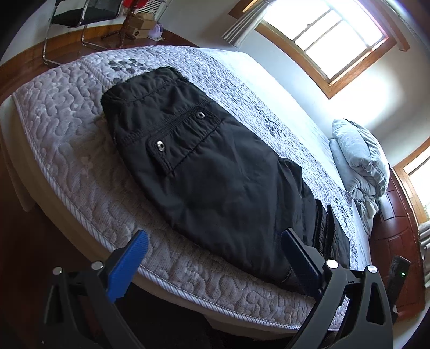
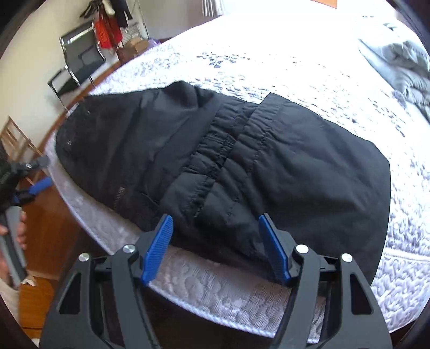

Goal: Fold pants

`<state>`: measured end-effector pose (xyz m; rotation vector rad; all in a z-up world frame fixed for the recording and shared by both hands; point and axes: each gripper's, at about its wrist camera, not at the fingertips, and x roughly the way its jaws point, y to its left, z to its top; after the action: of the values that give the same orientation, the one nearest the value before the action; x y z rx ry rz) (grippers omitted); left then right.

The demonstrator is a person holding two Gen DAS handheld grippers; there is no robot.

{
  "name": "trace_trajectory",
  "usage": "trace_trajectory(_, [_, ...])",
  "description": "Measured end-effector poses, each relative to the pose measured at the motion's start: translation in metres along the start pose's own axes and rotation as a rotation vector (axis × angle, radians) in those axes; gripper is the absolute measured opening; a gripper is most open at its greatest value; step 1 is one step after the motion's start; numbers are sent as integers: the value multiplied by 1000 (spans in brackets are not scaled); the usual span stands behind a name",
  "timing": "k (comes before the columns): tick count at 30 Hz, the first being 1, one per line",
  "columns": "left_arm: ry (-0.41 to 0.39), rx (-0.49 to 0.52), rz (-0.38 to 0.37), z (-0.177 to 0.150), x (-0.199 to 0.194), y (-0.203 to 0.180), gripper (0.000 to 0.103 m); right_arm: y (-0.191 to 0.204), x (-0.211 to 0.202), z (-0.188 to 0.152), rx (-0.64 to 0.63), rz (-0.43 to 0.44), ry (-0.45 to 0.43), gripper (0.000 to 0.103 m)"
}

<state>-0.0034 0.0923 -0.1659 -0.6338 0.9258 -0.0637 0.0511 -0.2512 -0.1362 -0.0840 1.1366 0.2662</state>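
Black pants [image 1: 204, 171] lie folded in a long bundle on the quilted mattress [image 1: 67, 128], near its front edge. A snap pocket faces up at the left end. In the right wrist view the pants [image 2: 295, 166] show gathered elastic bands across the middle. My left gripper [image 1: 215, 252] is open and empty, just short of the pants' near edge. My right gripper [image 2: 215, 236] is open and empty, its fingertips at the near edge of the cloth. The left gripper also shows at the left edge of the right wrist view [image 2: 37, 174].
A folded grey duvet [image 1: 360, 163] lies at the head of the bed. A black chair [image 1: 78, 18] and boxes [image 1: 142, 24] stand on the wooden floor beyond the bed's far end. A window [image 1: 325, 35] is in the far wall.
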Motion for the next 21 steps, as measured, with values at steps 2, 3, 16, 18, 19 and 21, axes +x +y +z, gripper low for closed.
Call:
trace_trajectory(2, [1, 19, 3, -1, 0, -4, 99, -2, 12, 1, 1, -27, 21, 55])
trace_trajectory(3, [3, 24, 4, -1, 0, -5, 99, -4, 17, 1, 8, -36, 31, 47])
trace_trajectory(16, [26, 18, 9, 1, 8, -3, 99, -6, -9, 2, 26, 128, -12, 8])
trace_trajectory(18, [28, 17, 12, 1, 10, -3, 99, 0, 0, 0, 5, 128, 9, 8])
trace_trajectory(19, [30, 12, 11, 1, 11, -3, 99, 0, 6, -2, 3, 123, 27, 8])
trace_trajectory(21, [31, -1, 5, 2, 13, -2, 99, 0, 18, -5, 5, 116, 51, 10])
